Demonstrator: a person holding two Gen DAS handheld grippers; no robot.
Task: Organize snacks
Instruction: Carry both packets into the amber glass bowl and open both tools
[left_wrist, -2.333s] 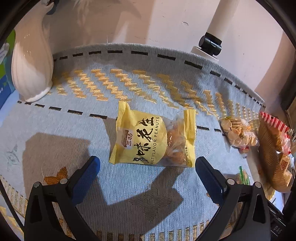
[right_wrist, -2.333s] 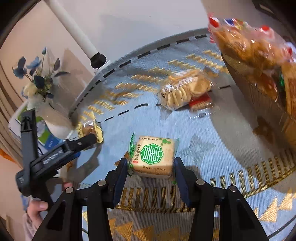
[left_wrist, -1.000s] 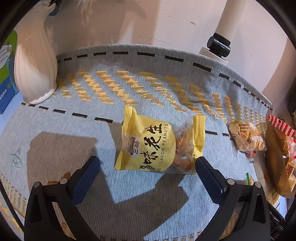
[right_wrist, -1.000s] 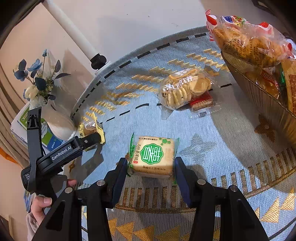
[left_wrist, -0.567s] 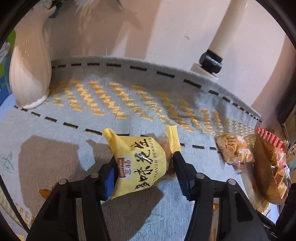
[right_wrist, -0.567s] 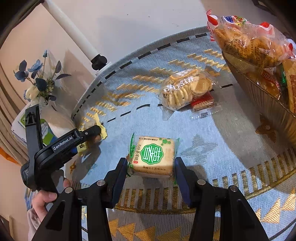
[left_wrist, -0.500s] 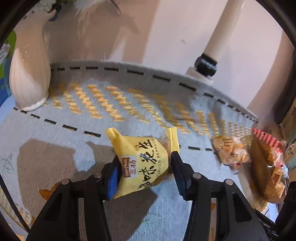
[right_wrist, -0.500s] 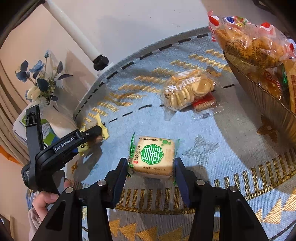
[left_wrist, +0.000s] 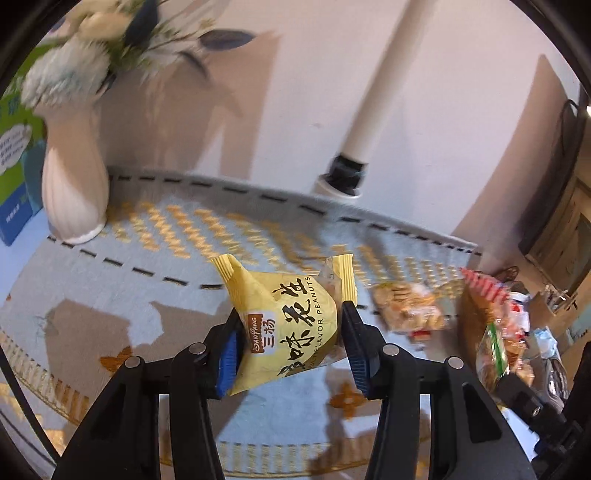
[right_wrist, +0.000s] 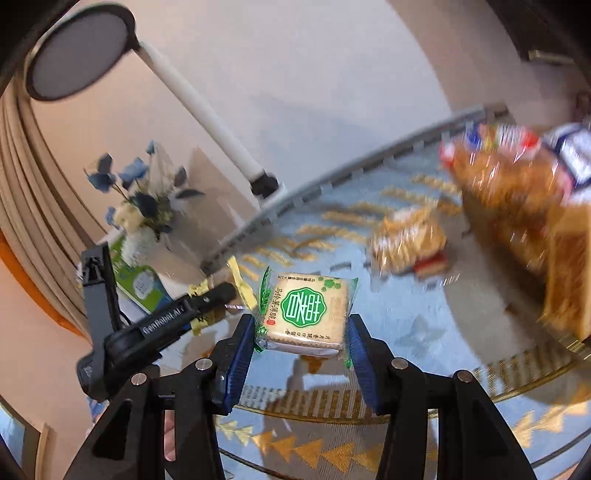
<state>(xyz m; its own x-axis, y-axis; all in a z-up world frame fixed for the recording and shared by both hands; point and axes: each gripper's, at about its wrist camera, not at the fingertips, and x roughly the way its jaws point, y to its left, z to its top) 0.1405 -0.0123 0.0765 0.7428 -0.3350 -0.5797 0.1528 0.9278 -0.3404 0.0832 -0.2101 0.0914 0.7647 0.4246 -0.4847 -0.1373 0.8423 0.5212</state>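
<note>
My left gripper (left_wrist: 291, 343) is shut on a yellow peanut packet (left_wrist: 288, 325) and holds it above the table mat. My right gripper (right_wrist: 301, 334) is shut on a square cracker packet with a green label (right_wrist: 306, 314), also lifted off the mat. The left gripper and its yellow packet show in the right wrist view (right_wrist: 207, 299), to the left. A clear bag of round crackers lies on the mat (left_wrist: 410, 310), also seen in the right wrist view (right_wrist: 406, 236). A woven basket (right_wrist: 565, 277) with bagged snacks (right_wrist: 509, 170) stands at the right, blurred.
A white vase with flowers (left_wrist: 74, 184) stands at the back left of the mat, beside a green and blue box (left_wrist: 14, 155). A white lamp pole with a black clamp (left_wrist: 347, 173) rises at the mat's far edge. The wall is close behind.
My left gripper closed on the peanut packet and lifted it. My right gripper, holding the cracker packet throughout, has now lifted it off the mat; both views tilted up and blurred.
</note>
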